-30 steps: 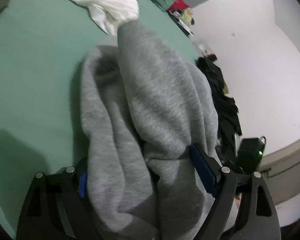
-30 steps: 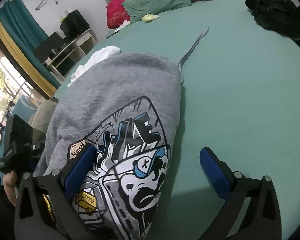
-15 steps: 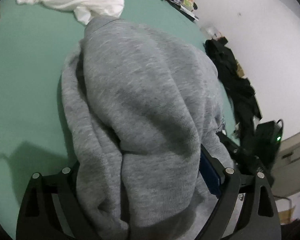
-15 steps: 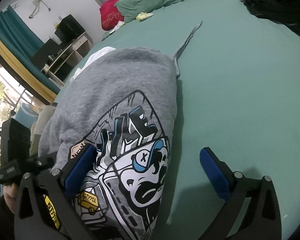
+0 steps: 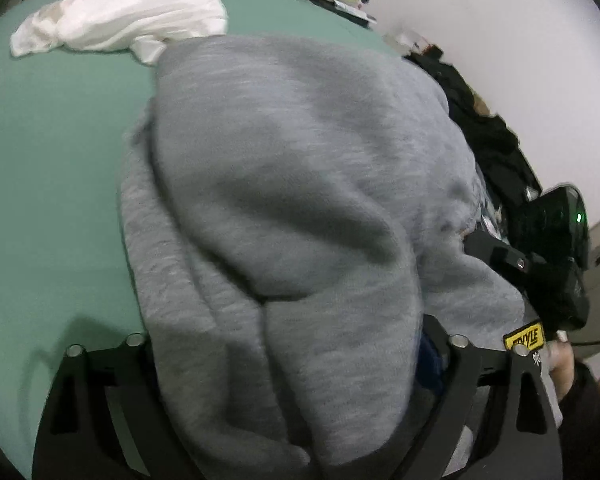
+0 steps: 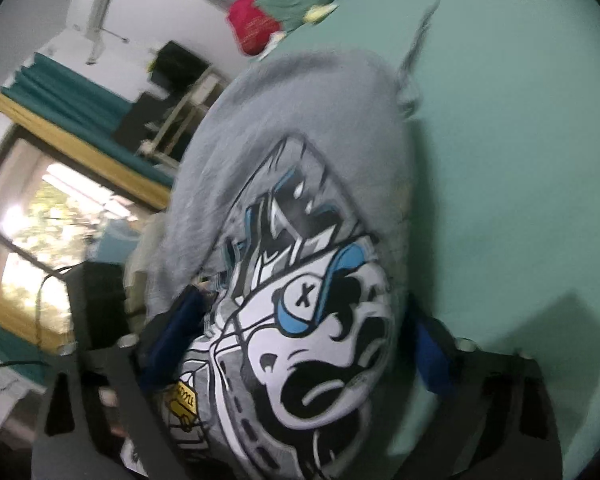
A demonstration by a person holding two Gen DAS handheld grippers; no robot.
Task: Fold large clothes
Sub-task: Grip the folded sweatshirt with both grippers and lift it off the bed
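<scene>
- I see the grey sweatshirt [image 5: 300,184] lying bunched on the green bed sheet [image 5: 52,152], close to the near edge, and both of my grippers are at its near end.
- The left gripper [image 5: 288,364] has a thick roll of the grey fabric between its fingers. Its jaws are closing at this moment, still rather wide, and the cloth fills the whole gap. The pads are mostly hidden by the fabric, so I cannot tell if they already press on it.
- The right gripper [image 6: 300,344] stands over the printed side of the sweatshirt [image 6: 300,208], where the cartoon graphic [image 6: 304,320] is. Its jaws are closing too, with the printed fabric between them and both blue pads right at the cloth.
- In the left view I also see the right gripper [image 5: 540,264] just beside the garment's right edge, so the two tools are near each other.
- A white garment [image 5: 120,20] lies beyond the sweatshirt, and a pile of black clothes [image 5: 488,140] lies to the right of it; both look apart from the work.
- My judgement: the step in hand is to grasp the near end with both grippers, before lifting for a fold.
- The next move calls for both grips to be firm first, then for lifting both hands together so the thick fabric does not slip out.
</scene>
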